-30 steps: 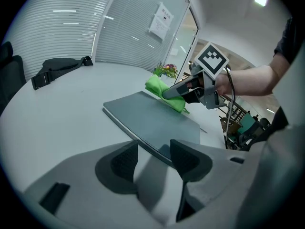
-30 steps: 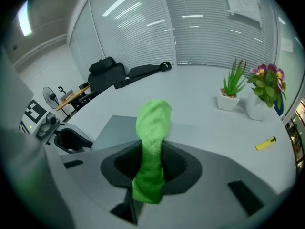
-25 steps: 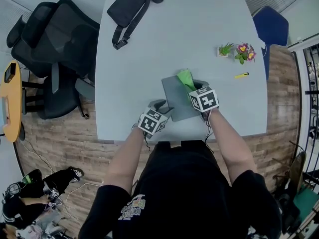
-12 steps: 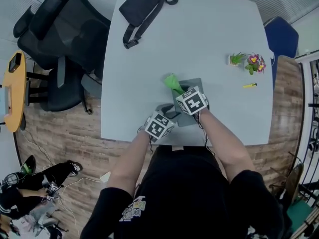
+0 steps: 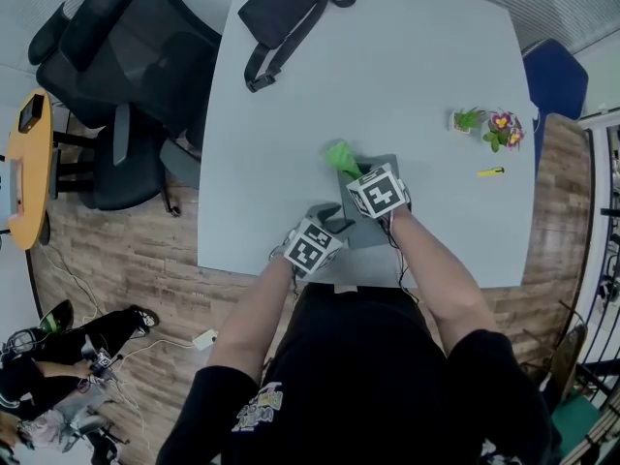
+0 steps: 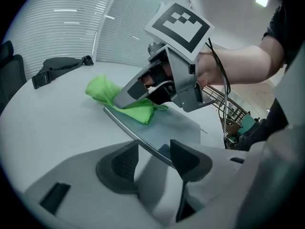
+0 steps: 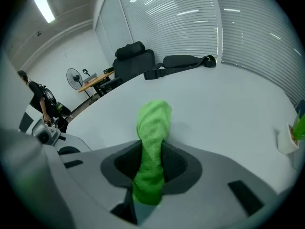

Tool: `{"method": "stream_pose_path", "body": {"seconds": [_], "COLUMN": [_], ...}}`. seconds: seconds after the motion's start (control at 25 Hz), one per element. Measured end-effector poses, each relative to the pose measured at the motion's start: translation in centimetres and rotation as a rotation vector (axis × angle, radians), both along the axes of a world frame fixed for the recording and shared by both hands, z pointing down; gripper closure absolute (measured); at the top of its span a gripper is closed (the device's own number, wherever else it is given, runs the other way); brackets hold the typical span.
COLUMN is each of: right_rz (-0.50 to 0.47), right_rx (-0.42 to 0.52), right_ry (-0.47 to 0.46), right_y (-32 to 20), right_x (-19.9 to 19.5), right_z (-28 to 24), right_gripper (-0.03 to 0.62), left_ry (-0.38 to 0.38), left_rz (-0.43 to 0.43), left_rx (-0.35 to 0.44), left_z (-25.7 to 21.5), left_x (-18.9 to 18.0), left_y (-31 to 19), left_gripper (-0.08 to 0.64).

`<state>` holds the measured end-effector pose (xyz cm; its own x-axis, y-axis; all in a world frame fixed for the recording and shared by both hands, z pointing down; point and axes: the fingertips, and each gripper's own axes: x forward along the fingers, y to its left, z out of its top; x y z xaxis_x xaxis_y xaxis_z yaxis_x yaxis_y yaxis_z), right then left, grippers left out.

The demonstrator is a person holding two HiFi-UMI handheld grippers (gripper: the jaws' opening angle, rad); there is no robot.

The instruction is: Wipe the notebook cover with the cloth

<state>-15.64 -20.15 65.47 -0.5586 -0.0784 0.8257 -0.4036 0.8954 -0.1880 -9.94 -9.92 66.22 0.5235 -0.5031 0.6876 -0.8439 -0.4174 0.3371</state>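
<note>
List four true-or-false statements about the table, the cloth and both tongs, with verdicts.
1. The right tongs are shut on the bright green cloth. True.
2. The black strap bag lies on the flat grey notebook. False: it lies near the pale grey table's far edge, apart from the notebook.
3. The left tongs hold the cloth. False: they stand apart at the notebook's near edge.
4. A small pot of pink and yellow flowers stands on the table. True.

Overhead plus low close-ups (cloth (image 5: pixel 341 155) shared)
</note>
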Motion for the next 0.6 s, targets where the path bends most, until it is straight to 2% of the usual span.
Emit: {"method": "stream_pose_path", "body": {"seconds": [0.6], "right_rz": [0.212], "right_rx": [-0.029], "right_ry": [-0.012], "right_y": [-4.3], "right_x": [5.3], "right_z": [0.0], "right_gripper": [0.48], "left_ry": [-0.002], "left_rz": [-0.005], "left_rx": [0.002], "left_z": [0.1], "left_x": [-0.1], "left_y": [-0.1], "left_gripper": [0.357]}}
